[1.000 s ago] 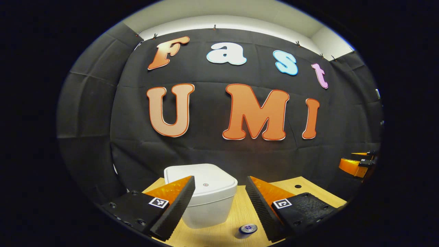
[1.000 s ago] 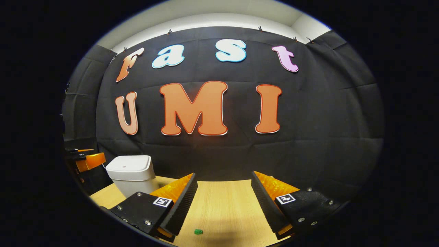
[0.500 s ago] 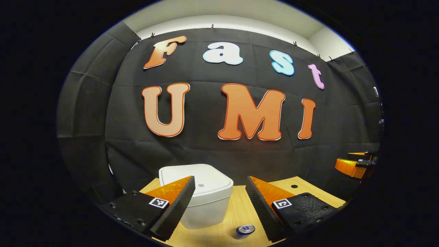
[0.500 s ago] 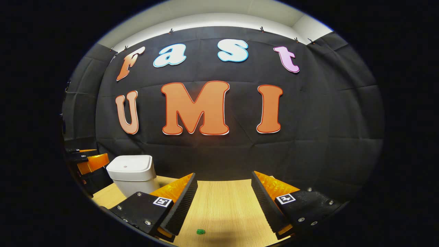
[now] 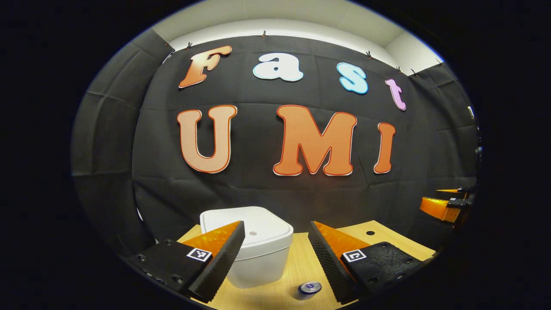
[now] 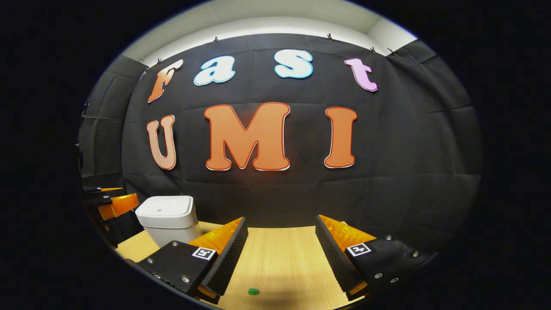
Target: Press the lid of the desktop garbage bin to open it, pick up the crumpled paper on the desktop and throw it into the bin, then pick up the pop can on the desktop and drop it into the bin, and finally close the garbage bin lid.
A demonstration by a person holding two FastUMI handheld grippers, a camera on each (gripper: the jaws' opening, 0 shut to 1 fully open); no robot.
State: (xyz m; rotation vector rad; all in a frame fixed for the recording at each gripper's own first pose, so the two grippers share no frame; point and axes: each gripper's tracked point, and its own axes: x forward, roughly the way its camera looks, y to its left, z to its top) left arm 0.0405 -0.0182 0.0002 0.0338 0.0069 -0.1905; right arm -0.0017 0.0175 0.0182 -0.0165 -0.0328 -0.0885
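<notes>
A white desktop garbage bin [image 5: 254,252] stands on a pale wooden worktop [image 5: 297,267] in front of a black cloth wall, and its lid [image 5: 247,230] lies flat and closed. By the look of things the task has hardly begun — the lid has not been pressed open, nothing appears to have gone into the bin, and every step seems left to do. In the left gripper view, the left gripper [image 5: 275,258] hangs above the worktop with its jaws spread wide and empty, touching nothing; the bin sits ahead of it, partly behind one finger, and a pop can [image 5: 309,289] stands upright on the worktop just beside the bin, low between the fingers. The right gripper [image 6: 280,260], in the right gripper view, is likewise spread wide and holds nothing, poised over bare wood well apart from the bin [image 6: 167,219], which sits off to that view's left. A small green object [image 6: 253,292] lies on the worktop near the bottom of that view — too small to say whether it is the crumpled paper. The other gripper can be seen at the far edge of each view, also clear of everything.
</notes>
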